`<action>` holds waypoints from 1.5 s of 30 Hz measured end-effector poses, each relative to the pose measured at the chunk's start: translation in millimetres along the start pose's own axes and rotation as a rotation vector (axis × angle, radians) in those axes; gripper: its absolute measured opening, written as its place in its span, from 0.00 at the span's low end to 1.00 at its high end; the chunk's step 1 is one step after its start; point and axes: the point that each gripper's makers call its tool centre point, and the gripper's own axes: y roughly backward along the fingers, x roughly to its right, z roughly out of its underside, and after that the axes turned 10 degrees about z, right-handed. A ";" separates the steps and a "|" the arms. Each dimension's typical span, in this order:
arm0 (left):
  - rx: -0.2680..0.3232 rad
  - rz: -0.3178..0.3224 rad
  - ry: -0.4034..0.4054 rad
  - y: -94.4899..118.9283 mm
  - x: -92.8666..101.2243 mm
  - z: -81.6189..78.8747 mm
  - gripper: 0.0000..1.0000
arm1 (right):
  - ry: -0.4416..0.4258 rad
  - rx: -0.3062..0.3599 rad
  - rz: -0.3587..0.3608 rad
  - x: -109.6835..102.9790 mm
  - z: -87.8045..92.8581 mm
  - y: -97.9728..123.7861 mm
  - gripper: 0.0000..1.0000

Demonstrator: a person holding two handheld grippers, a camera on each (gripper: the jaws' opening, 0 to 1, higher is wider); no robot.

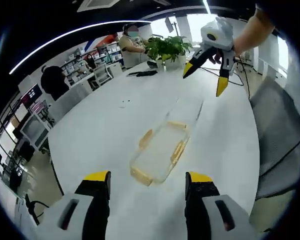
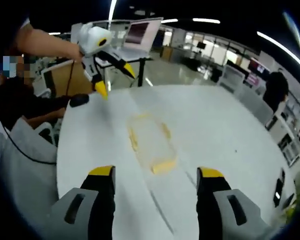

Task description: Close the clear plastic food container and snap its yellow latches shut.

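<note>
Both my grippers are up off the white table (image 1: 105,125), nothing in either. Left gripper (image 1: 147,179): jaws spread wide, yellow-tipped, the clear plastic food container (image 1: 161,150) sits on the table just beyond them, roughly centred in the gap, not touched. Container is long and narrow, running away from me in the left gripper view; yellow latches (image 1: 146,138) show along its long sides and at the near end. I can't tell from either view whether the lid is seated or the latches are snapped. Right gripper (image 2: 156,180): jaws also apart, the same container lies on the table ahead of it, apart from the jaws, with a yellow latch at its near end. In the left gripper view my right gripper hangs in the air at the far right, above the table, well apart from the container, jaws splayed. A potted plant (image 1: 169,49) stands at the far edge of the table, and a person sits behind it. A grey chair (image 1: 277,135) is at the right of the table.
</note>
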 end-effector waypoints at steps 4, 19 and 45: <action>-0.039 0.054 -0.046 -9.3 -1.2 6.5 0.57 | 0.039 -0.016 -0.048 -4.4 -2.1 -9.1 0.63; -0.135 0.265 -0.142 -39.7 -9.1 24.9 0.57 | 0.172 -0.140 -0.202 -15.5 0.9 -48.8 0.61; -0.245 0.428 -0.239 -81.5 -21.8 56.2 0.54 | 0.259 -0.292 -0.298 -8.0 25.8 -102.8 0.55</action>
